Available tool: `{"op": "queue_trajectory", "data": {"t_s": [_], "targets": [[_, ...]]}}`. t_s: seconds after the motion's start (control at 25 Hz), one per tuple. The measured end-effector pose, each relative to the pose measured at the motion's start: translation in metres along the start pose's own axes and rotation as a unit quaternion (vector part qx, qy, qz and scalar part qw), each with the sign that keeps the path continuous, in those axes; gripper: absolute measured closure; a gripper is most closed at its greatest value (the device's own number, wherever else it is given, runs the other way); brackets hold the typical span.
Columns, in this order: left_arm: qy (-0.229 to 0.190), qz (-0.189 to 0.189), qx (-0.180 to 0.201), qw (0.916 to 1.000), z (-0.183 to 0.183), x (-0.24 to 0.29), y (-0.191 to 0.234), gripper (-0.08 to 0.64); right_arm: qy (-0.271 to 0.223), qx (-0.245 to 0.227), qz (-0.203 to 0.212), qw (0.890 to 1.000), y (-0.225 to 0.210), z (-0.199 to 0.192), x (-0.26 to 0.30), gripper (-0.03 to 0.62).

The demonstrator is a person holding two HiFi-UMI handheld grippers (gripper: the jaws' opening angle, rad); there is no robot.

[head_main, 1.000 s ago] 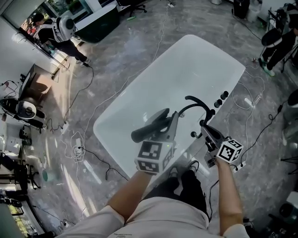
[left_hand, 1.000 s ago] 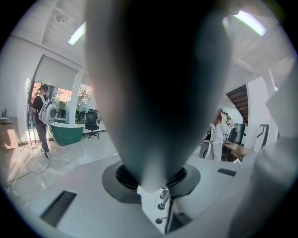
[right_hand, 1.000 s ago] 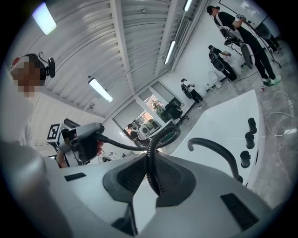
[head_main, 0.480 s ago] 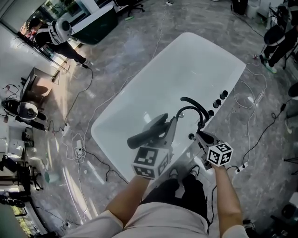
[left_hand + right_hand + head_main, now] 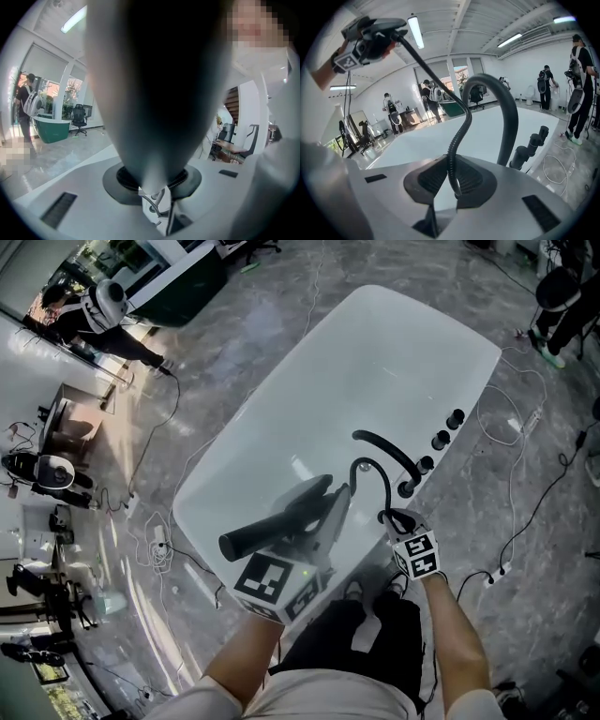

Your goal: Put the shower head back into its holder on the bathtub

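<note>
Both forearms reach forward from the bottom edge of the head view. The left gripper points roughly level over the near end of the tub. The right gripper tilts downward at the tub's right rim, close beside the left one.

A curved black faucet rises from that rim just beyond the right gripper, with a row of black knobs farther along. Cables lie on the floor on both sides of the tub.

The left jaws are clamped on the handle of the shower head, which sticks out to the left above the tub's near corner. The right pads are pinched together on the ribbed hose. The hose arches up from them and runs to the shower head.
</note>
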State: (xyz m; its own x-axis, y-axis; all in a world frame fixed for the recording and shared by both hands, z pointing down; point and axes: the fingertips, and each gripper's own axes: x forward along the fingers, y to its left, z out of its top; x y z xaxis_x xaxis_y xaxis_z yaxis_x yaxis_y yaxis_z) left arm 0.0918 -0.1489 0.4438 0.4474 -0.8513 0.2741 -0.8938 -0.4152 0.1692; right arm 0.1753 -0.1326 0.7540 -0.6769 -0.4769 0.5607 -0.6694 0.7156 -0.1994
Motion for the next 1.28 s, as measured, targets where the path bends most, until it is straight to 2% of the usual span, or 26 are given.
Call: {"op": "queue_trajectory", "data": {"t_s": [0.16, 0.32, 0.76, 0.88, 1.04, 1.28], "targets": [[-0.007, -0.014, 0.009, 0.9998, 0.0, 0.009, -0.007, 0.462, 0.023, -0.017, -0.012, 1.0, -0.012, -0.031, 0.029, 0.529], [-0.004, -0.017, -0.001, 0.9999, -0.012, 0.011, -0.006, 0.462, 0.041, -0.037, -0.021, 0.998, -0.018, -0.053, 0.053, 0.529], [0.023, -0.042, 0.0, 0.9988, -0.046, 0.019, -0.012, 0.462, 0.115, -0.1, -0.044, 0.987, -0.022, -0.112, 0.091, 0.529], [0.033, -0.052, -0.003, 0.9981, -0.053, 0.02, -0.017, 0.462, 0.126, -0.087, -0.046, 0.987, -0.022, -0.122, 0.086, 0.524], [0.057, -0.064, -0.001, 0.9964, -0.06, 0.026, -0.024, 0.462, 0.127, -0.058, -0.05, 0.989, -0.022, -0.124, 0.065, 0.481], [0.099, -0.091, 0.024, 0.9906, -0.115, 0.053, -0.035, 0.462, 0.058, 0.025, -0.071, 0.995, -0.018, -0.104, 0.0, 0.48]]}}
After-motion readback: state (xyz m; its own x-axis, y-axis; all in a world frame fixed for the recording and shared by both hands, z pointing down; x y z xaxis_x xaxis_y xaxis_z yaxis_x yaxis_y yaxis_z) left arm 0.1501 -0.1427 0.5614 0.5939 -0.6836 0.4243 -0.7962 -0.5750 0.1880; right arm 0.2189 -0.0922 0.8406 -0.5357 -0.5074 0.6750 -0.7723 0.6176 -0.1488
